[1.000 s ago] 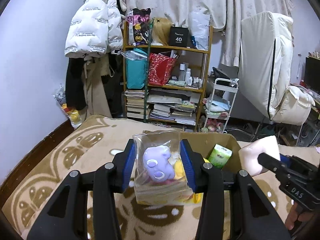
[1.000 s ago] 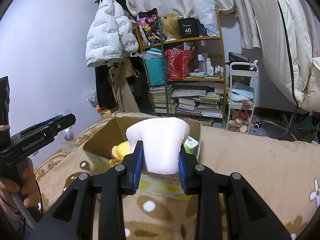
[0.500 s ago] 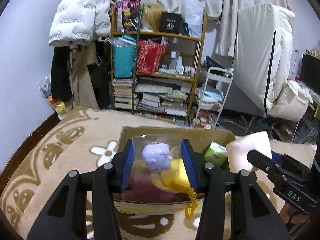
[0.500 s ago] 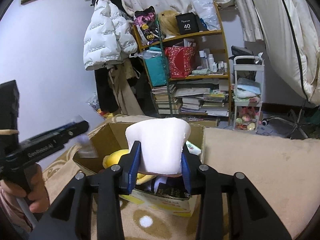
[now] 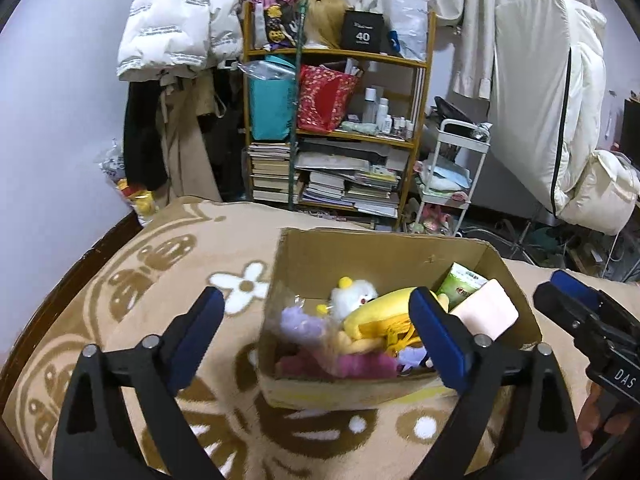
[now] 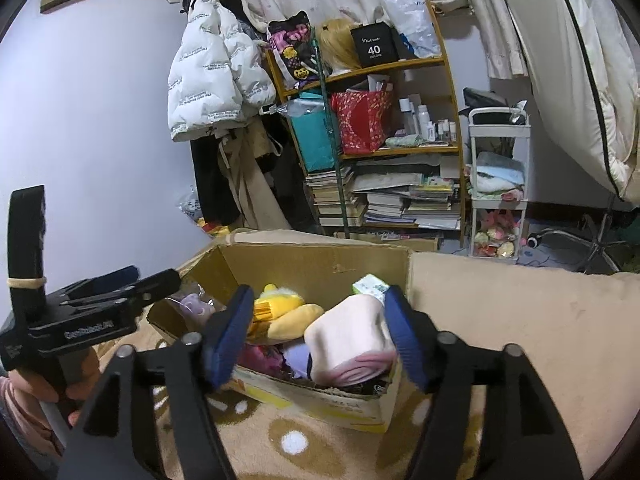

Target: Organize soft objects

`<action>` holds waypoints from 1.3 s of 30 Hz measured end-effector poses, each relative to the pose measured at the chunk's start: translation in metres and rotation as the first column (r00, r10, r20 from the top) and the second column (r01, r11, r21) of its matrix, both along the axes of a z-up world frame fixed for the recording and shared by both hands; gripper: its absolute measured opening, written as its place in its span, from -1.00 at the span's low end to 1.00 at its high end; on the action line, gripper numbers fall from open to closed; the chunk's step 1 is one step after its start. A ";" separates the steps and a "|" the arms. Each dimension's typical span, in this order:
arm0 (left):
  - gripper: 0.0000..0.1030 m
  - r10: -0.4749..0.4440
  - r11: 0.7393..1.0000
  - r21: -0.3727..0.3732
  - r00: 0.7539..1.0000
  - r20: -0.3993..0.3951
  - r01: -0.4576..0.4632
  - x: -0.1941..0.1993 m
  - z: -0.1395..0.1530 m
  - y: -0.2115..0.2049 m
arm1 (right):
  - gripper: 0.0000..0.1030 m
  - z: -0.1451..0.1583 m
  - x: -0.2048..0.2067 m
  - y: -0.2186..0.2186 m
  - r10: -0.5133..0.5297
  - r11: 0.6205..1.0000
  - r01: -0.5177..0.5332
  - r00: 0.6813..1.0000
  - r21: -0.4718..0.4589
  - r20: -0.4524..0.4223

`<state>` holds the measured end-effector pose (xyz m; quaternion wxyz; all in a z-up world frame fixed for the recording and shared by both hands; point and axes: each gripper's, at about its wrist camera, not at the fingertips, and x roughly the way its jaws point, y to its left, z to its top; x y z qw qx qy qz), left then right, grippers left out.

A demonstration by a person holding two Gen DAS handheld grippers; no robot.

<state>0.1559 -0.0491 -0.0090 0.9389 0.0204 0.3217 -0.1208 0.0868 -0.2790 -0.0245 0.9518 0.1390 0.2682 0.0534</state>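
Both grippers spread wide, nothing held: left gripper (image 5: 316, 334), right gripper (image 6: 318, 330). Pink cushion (image 6: 348, 338) lies in cardboard box (image 5: 384, 252), 3 o'clock corner; bagged purple toy (image 5: 298, 322) at 9 o'clock. Likely light, squashy, non-fragile; bag film prob. slippery. Grip mid-body w/ firm squeeze.

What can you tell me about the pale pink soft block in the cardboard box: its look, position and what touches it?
The pale pink soft block looks like plain foam or plush, rounded at its corners, with a deeper pink folded edge at the bottom. It sits tilted in the near right corner of the cardboard box, on top of other toys, beside a green packet. The right gripper is open around it; its right finger seems to touch it.
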 end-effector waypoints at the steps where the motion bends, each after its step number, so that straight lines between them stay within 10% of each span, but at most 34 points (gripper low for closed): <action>1: 0.85 0.006 1.000 0.000 1.000 0.000 -0.006 -0.002 0.002 0.003 | 0.67 0.002 -0.002 0.000 -0.001 1.000 0.001 1.000 -0.001 0.004; 7: 0.94 0.030 0.999 0.023 0.999 0.037 -0.031 -0.030 0.020 0.017 | 1.00 0.019 -0.027 -0.002 -0.030 1.000 0.030 0.999 -0.001 0.035; 39: 0.98 0.004 0.993 0.117 0.987 0.161 -0.023 -0.172 0.061 0.038 | 1.00 0.072 -0.147 0.000 -0.104 0.990 0.114 0.988 -0.082 0.114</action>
